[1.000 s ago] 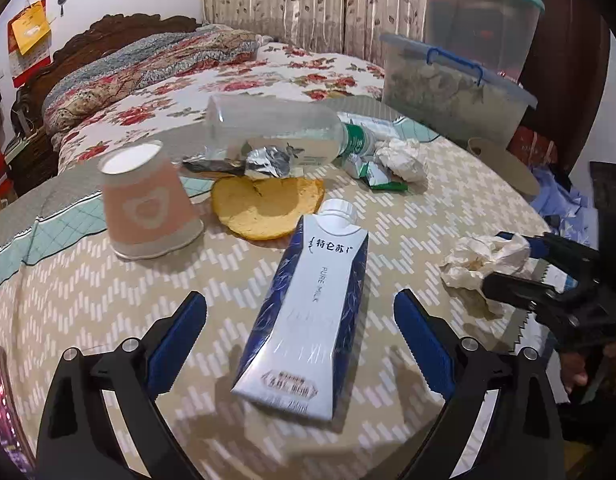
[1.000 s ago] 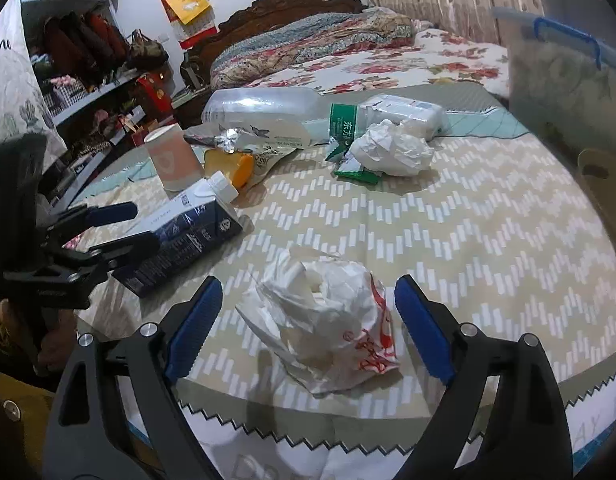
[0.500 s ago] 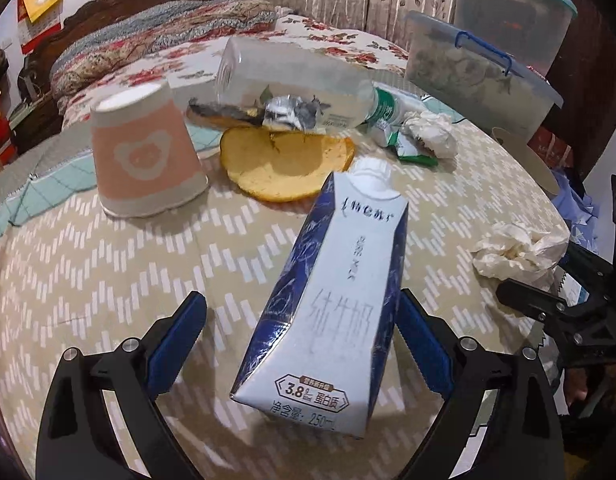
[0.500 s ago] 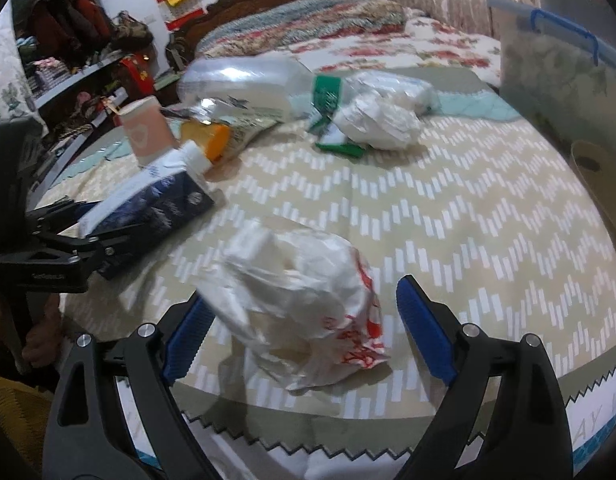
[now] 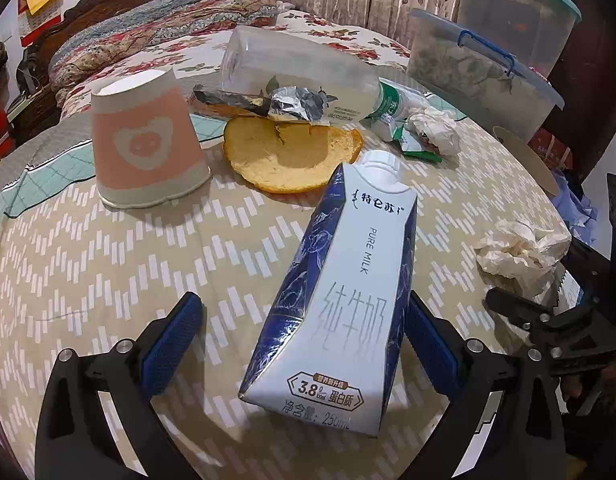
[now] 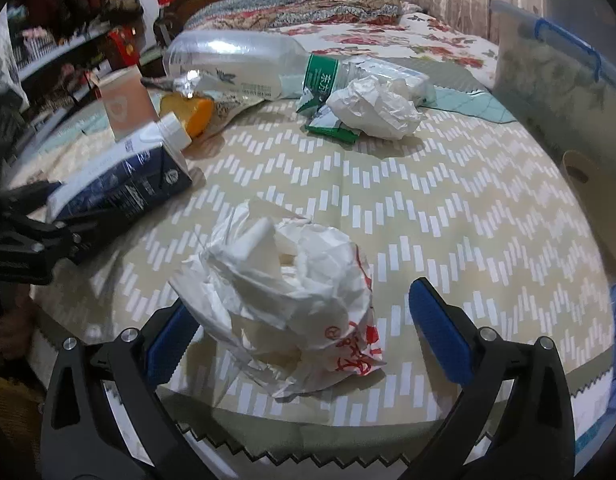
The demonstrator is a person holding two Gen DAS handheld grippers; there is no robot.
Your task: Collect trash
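Observation:
A blue-and-white milk carton (image 5: 348,300) lies on the zigzag tablecloth (image 5: 108,264). My left gripper (image 5: 302,312) is open around its lower end; the right finger is at the carton's side and the left finger stands well apart. A crumpled white wrapper with red print (image 6: 284,272) lies between the fingers of my right gripper (image 6: 300,304), whose jaws are opening; its edge overlaps the left pad. Farther back lie an upturned pink paper cup (image 5: 144,148), a yellow peel (image 5: 292,156), a clear plastic bottle (image 5: 296,76), foil (image 5: 296,104) and a tissue ball (image 5: 434,128).
Two lidded plastic storage boxes (image 5: 480,68) stand at the table's far right. A bed with a floral cover (image 5: 148,28) runs behind the table. Cluttered shelves (image 6: 48,52) are at the left in the right wrist view. The table's near edge (image 6: 308,440) lies just under my right gripper.
Both grippers came down and forward. The carton now sits between the left fingers and the wrapper between the right ones. The right jaws widened a little.

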